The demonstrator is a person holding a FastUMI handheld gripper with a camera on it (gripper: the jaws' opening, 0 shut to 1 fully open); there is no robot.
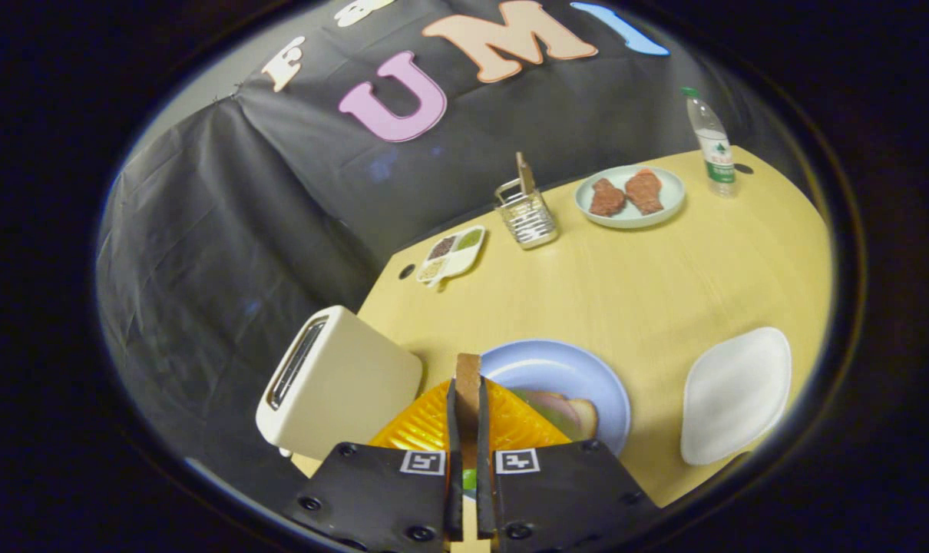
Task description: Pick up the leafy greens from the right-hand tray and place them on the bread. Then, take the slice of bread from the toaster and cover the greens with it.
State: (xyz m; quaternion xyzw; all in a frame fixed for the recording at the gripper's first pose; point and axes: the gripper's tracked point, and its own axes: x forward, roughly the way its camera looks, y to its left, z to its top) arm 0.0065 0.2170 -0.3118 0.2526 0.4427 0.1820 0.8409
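The tongs (468, 399) are clamped edgewise on the bread slice (467, 374) above the blue plate (564, 369); released tilted, it could slide off the greens (537, 411).

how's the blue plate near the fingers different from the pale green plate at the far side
The blue plate lies just beyond the gripper, partly hidden by its fingers; the pale green plate sits far off, near the water bottle. The blue one holds bread with greens, the green one two brown meat pieces. Both are round and rest on the yellow table.
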